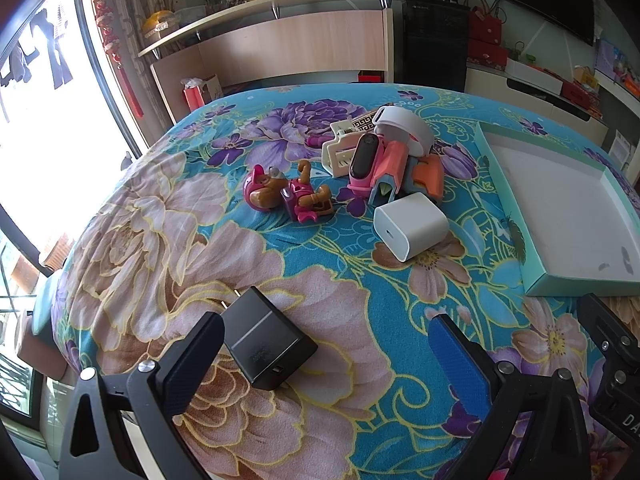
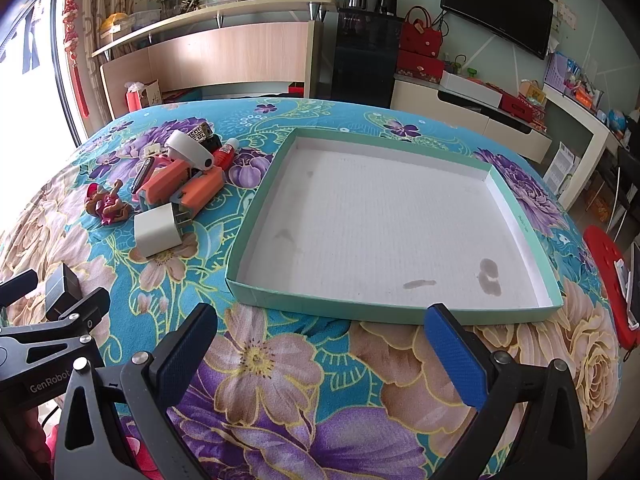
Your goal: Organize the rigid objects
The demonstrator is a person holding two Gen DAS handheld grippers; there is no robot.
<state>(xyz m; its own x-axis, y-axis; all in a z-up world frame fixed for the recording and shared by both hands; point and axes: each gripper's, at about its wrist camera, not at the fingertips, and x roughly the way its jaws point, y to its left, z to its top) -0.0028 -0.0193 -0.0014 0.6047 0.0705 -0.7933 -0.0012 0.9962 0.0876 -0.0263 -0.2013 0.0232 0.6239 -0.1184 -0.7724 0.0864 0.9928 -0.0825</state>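
Note:
My left gripper (image 1: 326,356) is open low over the flowered bedspread. A black charger (image 1: 266,344) lies between its fingers, close against the left finger (image 1: 192,360). Further back sit a white charger (image 1: 412,226), a pink and brown toy figure (image 1: 288,194), and a pile with an orange toy (image 1: 404,172) and a black band (image 1: 362,156). My right gripper (image 2: 320,356) is open with nothing in it, just in front of the near rim of a shallow teal box (image 2: 392,312), whose white floor holds no objects. The white charger (image 2: 156,230) and the pile (image 2: 188,184) lie left of the box.
A red glue bottle (image 2: 226,156) and a white strap (image 2: 188,148) top the pile's back. The bed falls away at left toward a bright window (image 1: 48,160). A wooden headboard shelf (image 2: 208,56) and a dark cabinet (image 2: 364,60) stand behind. A red bag (image 2: 612,280) lies at the bed's right edge.

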